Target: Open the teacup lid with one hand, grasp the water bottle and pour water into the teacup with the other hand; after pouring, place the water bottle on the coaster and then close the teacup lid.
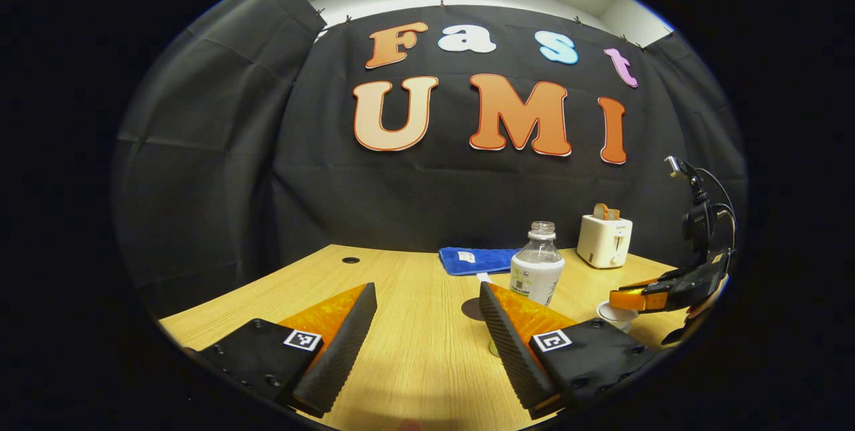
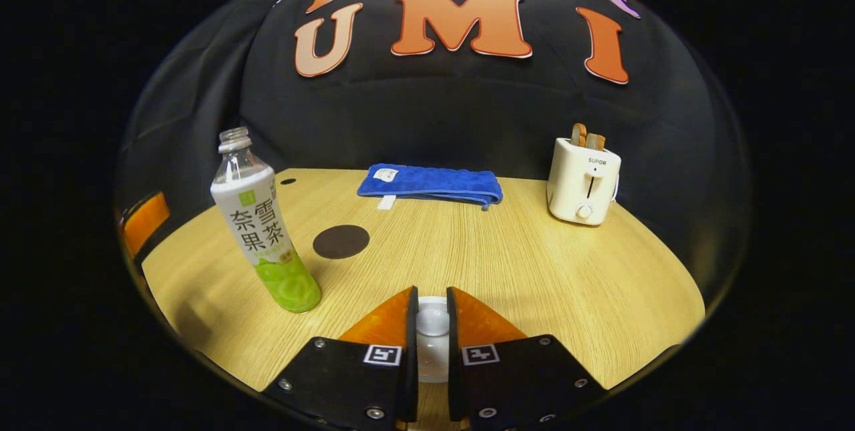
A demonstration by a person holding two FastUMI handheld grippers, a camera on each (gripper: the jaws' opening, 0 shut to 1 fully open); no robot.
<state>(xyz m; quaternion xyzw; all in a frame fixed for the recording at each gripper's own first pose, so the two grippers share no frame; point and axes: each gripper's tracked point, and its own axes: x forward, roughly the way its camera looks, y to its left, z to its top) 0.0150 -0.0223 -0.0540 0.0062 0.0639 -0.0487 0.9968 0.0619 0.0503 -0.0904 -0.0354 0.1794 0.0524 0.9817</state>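
In the right gripper view the right gripper [image 2: 432, 324] is seen at the bottom centre, its fingers nearly pressed together on the knob of the teacup lid [image 2: 432, 321]; the knob is pinched between them, presumably so the lid can be lifted off. The teacup [image 1: 616, 315] itself is largely covered by the fingers, and whether the lid is seated or already raised cannot be told. The water bottle [image 2: 263, 230] is stood upright at the left of that view, uncapped, and it appears to have been left within reach of the other hand. The dark round coaster [image 2: 340, 241] is laid just to its right, bare, ready to receive the bottle after pouring.

In the left gripper view the left gripper [image 1: 427, 324] is held low over the bench [image 1: 414, 351] with its fingers spread wide and nothing between them, aimed roughly toward the bottle. The coaster is half hidden there behind a finger. A blue cloth [image 2: 427, 185] and a toaster [image 2: 583, 180] are set at the back
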